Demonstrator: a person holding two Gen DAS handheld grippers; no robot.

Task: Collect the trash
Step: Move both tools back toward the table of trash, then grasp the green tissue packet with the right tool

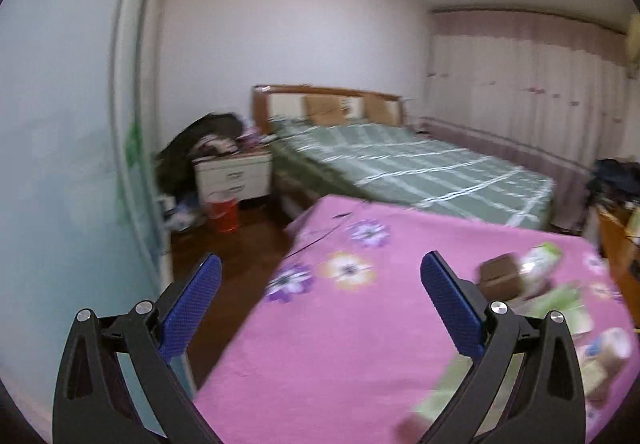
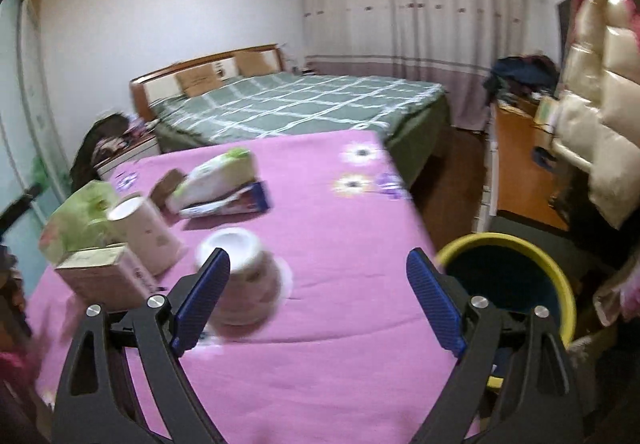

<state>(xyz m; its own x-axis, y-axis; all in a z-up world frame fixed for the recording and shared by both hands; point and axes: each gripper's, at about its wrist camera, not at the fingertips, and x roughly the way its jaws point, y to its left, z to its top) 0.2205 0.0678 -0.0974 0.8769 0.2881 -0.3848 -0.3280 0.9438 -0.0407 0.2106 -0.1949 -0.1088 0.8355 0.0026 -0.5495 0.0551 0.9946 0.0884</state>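
Note:
Trash lies on a table under a pink flowered cloth [image 2: 328, 228]. In the right wrist view I see a white paper bowl [image 2: 240, 276], a pale paper cup on its side [image 2: 144, 232], a green tissue pack [image 2: 80, 216], a small carton [image 2: 100, 276], a white-green wrapper [image 2: 220, 176], a blue packet [image 2: 240, 204] and a brown box [image 2: 166, 184]. My right gripper [image 2: 318, 264] is open and empty, just above the bowl's right side. A yellow-rimmed bin [image 2: 512, 244] stands off the table's right edge. My left gripper [image 1: 320, 268] is open and empty over the cloth's [image 1: 340, 344] left part; the brown box [image 1: 500, 276] and blurred wrappers [image 1: 540, 260] lie to its right.
A green checked bed [image 2: 300, 100] stands behind the table. A white nightstand [image 1: 232, 176] with piled clothes and a red bucket [image 1: 222, 214] are at the left wall. A wooden desk [image 2: 520, 172] and a padded coat [image 2: 592, 104] are at the right.

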